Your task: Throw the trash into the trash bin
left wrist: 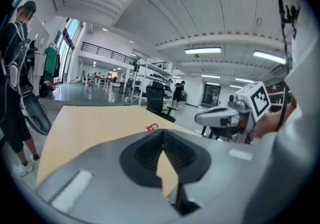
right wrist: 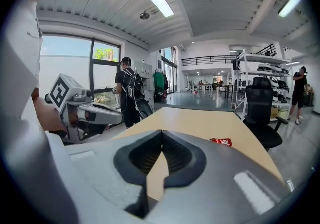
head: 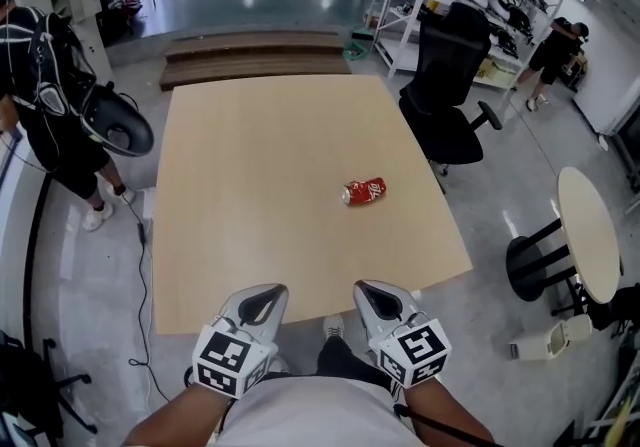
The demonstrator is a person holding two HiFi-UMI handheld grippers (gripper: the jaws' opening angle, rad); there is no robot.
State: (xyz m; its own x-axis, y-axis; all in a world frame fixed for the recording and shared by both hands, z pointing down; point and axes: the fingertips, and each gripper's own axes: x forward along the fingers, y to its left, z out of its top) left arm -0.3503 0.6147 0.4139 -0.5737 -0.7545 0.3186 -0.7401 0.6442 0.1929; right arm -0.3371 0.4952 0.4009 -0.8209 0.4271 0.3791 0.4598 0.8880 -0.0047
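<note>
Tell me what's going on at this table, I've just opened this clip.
A person at the near edge of a wooden table holds the left tongs and right tongs low in front of them. Both are shut and empty. A crushed red can lies on the table, untouched, well ahead of both. A bystander at the left holds a dark bin-like container. Nothing is picked up yet.
</note>
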